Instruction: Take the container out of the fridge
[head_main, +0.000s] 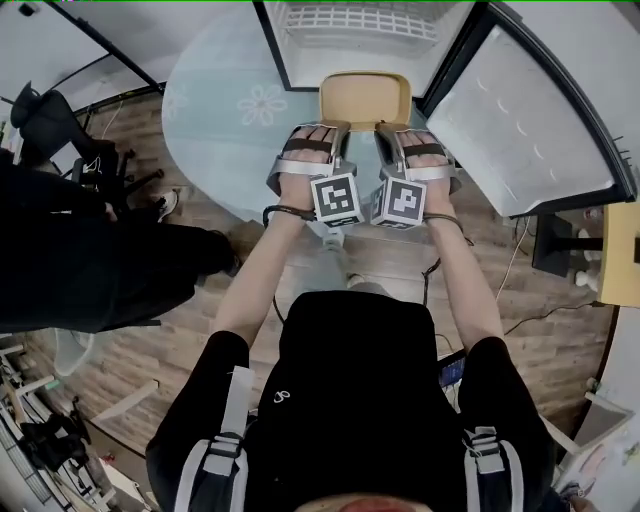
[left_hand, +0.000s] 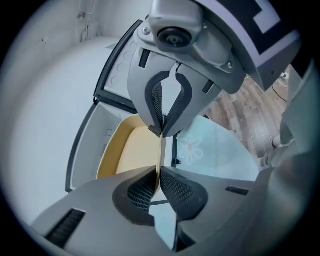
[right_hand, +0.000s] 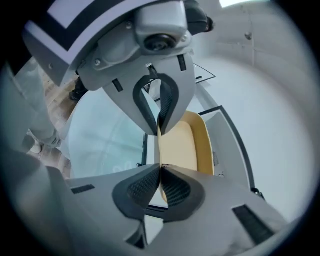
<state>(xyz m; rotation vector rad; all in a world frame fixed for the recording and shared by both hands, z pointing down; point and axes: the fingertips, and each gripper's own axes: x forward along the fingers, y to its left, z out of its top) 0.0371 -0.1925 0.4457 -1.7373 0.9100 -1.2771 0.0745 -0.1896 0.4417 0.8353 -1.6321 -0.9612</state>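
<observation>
The left gripper (left_hand: 160, 152) pinches the yellow container (left_hand: 131, 152) by its edge; a flowered mat (left_hand: 215, 155) lies at three o'clock.

Person in a black shirt, with two grey grippers

The person wore a black short-sleeved shirt (head_main: 360, 400) with grey shoulder straps (head_main: 225, 440) and a thin dark band (head_main: 287, 211) at each wrist. The left gripper (left_hand: 160, 152) and the right gripper (right_hand: 161, 149) were grey, each with a cube (head_main: 336, 198) of black-and-white square markers, black hand straps (head_main: 303, 147), black dotted pads (left_hand: 145, 190) and small screws (left_hand: 230, 64) near a round lens (left_hand: 172, 36).

No legible words, brands or numbers anywhere, coded square markers (head_main: 337, 197) on two cubes (head_main: 402, 201)
</observation>
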